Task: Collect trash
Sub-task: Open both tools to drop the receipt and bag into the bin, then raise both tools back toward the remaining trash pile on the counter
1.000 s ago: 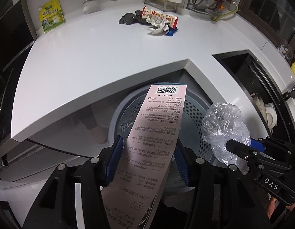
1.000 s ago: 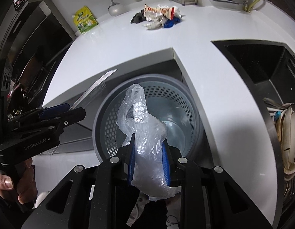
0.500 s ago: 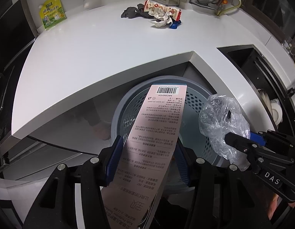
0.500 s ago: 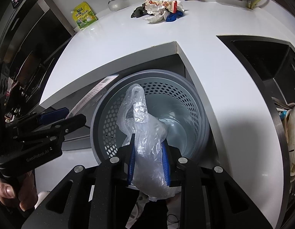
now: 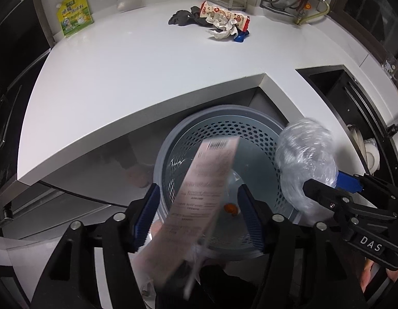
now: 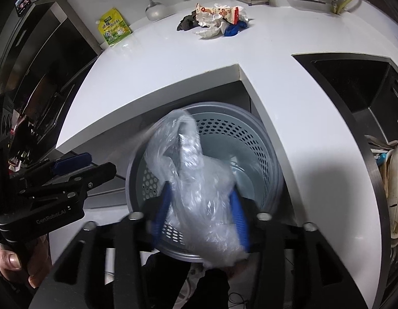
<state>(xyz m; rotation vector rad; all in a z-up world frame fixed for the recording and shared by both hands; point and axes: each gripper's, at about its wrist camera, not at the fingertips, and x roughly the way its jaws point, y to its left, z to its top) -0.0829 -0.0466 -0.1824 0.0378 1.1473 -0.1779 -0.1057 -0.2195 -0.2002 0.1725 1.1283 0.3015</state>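
A grey perforated bin (image 5: pixel 253 134) stands below the white counter's notch; it also shows in the right wrist view (image 6: pixel 260 149). My left gripper (image 5: pixel 199 213) is open over the bin. A pink printed wrapper (image 5: pixel 199 200) hangs blurred and tilted between its fingers, loose. My right gripper (image 6: pixel 201 216) is open, with a clear plastic bag (image 6: pixel 199 188) blurred between its spread fingers over the bin. The bag also shows in the left wrist view (image 5: pixel 304 159).
A pile of trash (image 5: pixel 219 22) with a snack wrapper, crumpled paper and dark cloth lies at the back of the counter (image 5: pixel 147 64). A yellow-green pouch (image 5: pixel 74 13) leans at the back left. A sink (image 6: pixel 353 82) is at the right.
Both grippers have opened over the bin. The pink wrapper has tipped and slid down from the left fingers, and the plastic bag is loose and blurred between the right fingers.
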